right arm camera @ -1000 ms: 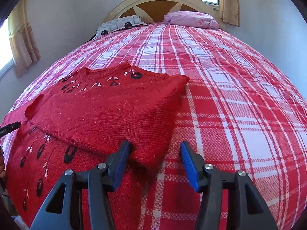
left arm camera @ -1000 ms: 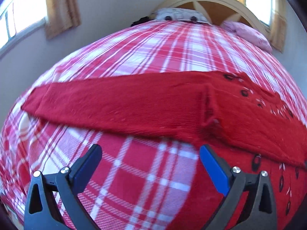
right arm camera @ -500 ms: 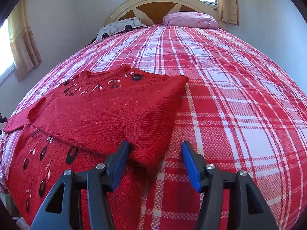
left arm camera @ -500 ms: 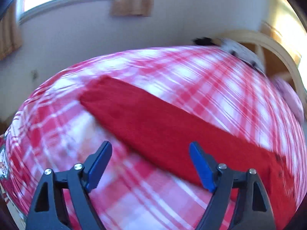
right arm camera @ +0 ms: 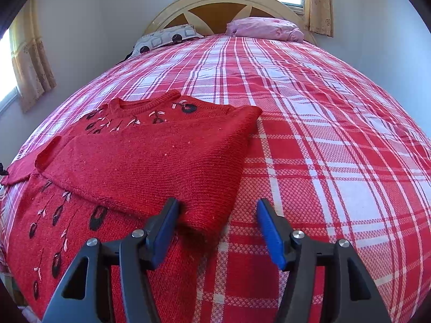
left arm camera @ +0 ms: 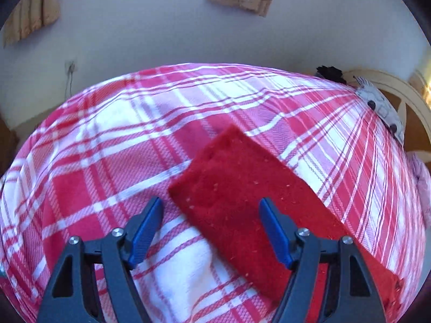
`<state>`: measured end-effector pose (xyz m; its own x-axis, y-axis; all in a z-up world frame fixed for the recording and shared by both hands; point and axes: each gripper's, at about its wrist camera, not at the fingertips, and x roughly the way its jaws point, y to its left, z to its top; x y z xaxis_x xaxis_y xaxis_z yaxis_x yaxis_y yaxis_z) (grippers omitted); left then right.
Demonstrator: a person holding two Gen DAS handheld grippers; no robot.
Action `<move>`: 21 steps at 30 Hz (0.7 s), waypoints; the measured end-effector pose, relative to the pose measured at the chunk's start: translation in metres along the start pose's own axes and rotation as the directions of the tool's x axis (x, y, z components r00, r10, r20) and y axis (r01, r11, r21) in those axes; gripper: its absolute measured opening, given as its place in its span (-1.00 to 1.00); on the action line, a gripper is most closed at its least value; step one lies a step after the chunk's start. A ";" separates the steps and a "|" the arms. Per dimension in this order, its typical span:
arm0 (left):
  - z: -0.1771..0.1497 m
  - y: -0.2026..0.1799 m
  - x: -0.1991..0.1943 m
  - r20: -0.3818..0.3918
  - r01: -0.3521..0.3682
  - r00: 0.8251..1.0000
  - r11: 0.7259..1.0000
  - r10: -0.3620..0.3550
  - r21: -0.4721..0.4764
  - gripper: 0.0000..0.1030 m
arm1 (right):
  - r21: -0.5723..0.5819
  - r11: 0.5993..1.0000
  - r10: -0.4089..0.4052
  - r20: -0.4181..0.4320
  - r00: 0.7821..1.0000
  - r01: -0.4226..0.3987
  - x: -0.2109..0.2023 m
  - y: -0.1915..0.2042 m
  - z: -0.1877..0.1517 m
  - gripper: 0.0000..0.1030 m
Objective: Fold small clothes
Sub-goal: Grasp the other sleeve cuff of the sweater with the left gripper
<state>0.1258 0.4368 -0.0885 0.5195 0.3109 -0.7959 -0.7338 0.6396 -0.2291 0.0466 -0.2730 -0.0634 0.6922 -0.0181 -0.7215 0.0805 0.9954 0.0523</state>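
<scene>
A red knitted sweater (right arm camera: 150, 158) with dark embroidered flowers lies flat on the plaid bed cover (right arm camera: 323, 134), one sleeve folded across its body. The folded corner lies between the fingers of my right gripper (right arm camera: 216, 202). Its jaws are opening and the pads do not pinch the knit. In the left wrist view the other sleeve (left arm camera: 242, 196) stretches out over the cover, cuff end toward the far edge. My left gripper (left arm camera: 210, 202) hangs over that cuff end. Its jaws are closing, the sleeve lies between them, and neither pad presses on it.
A patterned pillow (right arm camera: 167, 39) and a pink pillow (right arm camera: 264, 28) rest against the cream headboard (right arm camera: 215, 2) at the far end. The bed's side edge meets a grey wall (left arm camera: 188, 32) just beyond the cuff. Curtained windows flank the bed.
The left view has swung along the outstretched sleeve to its cuff end, rolling as it went, and its jaws have narrowed. The right gripper stays put with its jaws slightly wider.
</scene>
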 end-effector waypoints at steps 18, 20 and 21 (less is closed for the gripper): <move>-0.009 -0.082 -0.088 0.165 0.179 0.962 0.957 -0.220 0.229 -0.78 | 0.002 1.000 0.001 0.002 1.000 -0.001 0.000 -0.001 0.000 0.22; -0.027 -0.114 -0.114 0.177 0.226 0.940 0.920 -0.293 0.320 -0.78 | 0.002 1.000 0.000 0.002 1.000 0.000 0.000 -0.001 -0.001 0.22; -0.041 -0.132 -0.128 0.179 0.246 0.927 0.894 -0.330 0.373 -0.78 | 0.001 1.000 -0.001 0.002 1.000 0.001 0.000 -0.001 -0.001 0.22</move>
<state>0.1380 0.2839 0.0210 0.8019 0.2030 -0.5619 -0.3649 0.9111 -0.1915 0.0461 -0.2743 -0.0640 0.6936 -0.0192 -0.7201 0.0818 0.9953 0.0522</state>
